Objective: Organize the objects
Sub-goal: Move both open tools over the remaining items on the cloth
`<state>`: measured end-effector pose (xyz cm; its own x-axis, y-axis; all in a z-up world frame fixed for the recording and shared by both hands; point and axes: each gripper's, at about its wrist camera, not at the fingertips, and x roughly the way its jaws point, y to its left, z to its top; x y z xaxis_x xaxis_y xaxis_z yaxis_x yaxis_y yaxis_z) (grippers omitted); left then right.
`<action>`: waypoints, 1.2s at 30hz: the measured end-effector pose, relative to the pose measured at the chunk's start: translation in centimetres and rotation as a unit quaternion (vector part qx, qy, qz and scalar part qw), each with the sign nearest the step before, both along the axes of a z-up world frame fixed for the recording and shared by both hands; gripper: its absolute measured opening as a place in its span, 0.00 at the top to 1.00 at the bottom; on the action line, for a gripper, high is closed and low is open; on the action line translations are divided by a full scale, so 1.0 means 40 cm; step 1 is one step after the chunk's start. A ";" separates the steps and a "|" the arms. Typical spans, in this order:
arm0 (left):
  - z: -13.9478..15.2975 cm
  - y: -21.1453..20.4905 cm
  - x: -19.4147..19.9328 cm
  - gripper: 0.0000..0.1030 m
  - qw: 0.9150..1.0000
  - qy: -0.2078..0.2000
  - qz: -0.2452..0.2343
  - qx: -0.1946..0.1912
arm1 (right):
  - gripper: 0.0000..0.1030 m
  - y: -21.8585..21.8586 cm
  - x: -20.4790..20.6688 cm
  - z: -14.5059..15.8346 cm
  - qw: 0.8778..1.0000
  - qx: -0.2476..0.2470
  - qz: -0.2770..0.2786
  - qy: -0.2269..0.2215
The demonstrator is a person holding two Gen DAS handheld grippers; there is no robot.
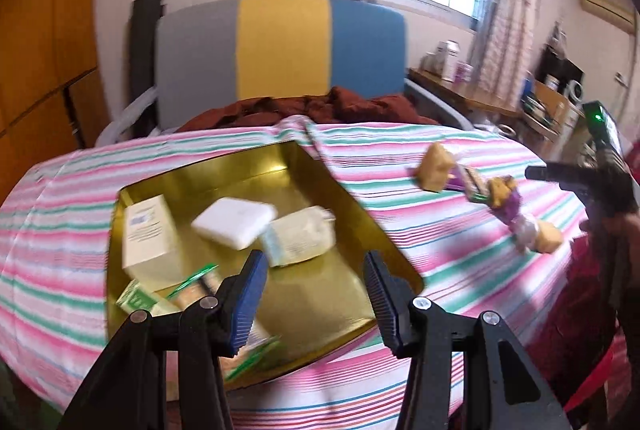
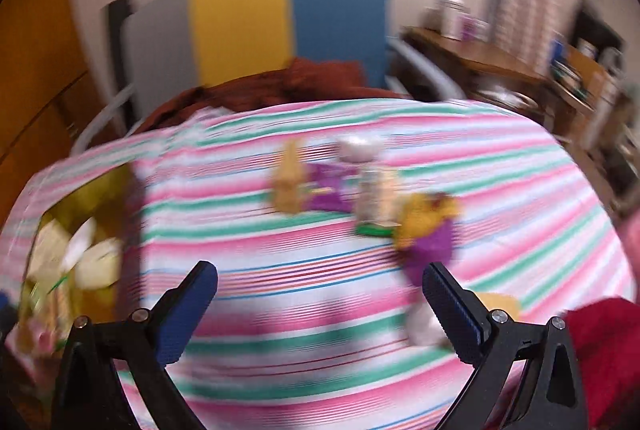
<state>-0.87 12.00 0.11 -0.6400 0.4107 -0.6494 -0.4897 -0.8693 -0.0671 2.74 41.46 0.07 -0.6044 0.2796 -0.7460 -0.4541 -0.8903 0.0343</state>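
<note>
A gold tin tray (image 1: pixel 340 294) lies on a striped cloth and holds a white box (image 1: pixel 148 234), a white pad (image 1: pixel 234 222), a pale packet (image 1: pixel 300 240) and green-and-white packets (image 1: pixel 140 300). My left gripper (image 1: pixel 316 302) is open and empty above the tray's near side. Loose snack packets, tan (image 1: pixel 434 166) and purple (image 1: pixel 508 202), lie on the cloth to the right. In the blurred right wrist view my right gripper (image 2: pixel 320 314) is open and empty over the cloth, with the purple packet (image 2: pixel 430 246) just past its right finger and the tan one (image 2: pixel 288 182) farther off. The tray (image 2: pixel 100 190) is at left.
A grey, yellow and blue headboard (image 1: pixel 280 50) and a brown blanket (image 1: pixel 320 108) lie beyond the cloth. A wooden desk (image 1: pixel 460 86) with jars stands at the right. The other gripper's body (image 1: pixel 604 166) shows at the right edge. Red fabric (image 2: pixel 600 350) is at lower right.
</note>
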 end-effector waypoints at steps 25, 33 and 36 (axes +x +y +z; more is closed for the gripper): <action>-0.102 0.611 0.002 0.51 0.947 -0.114 -0.299 0.009 | 0.00 0.368 0.211 -0.059 0.934 -0.241 -0.196 0.177; -0.136 0.755 -0.008 0.51 0.923 -0.148 -0.355 0.021 | 0.00 0.371 0.210 -0.069 0.934 -0.247 -0.189 0.176; -0.159 0.803 -0.012 0.51 0.917 -0.163 -0.364 0.021 | 0.00 0.372 0.213 -0.069 0.933 -0.250 -0.186 0.180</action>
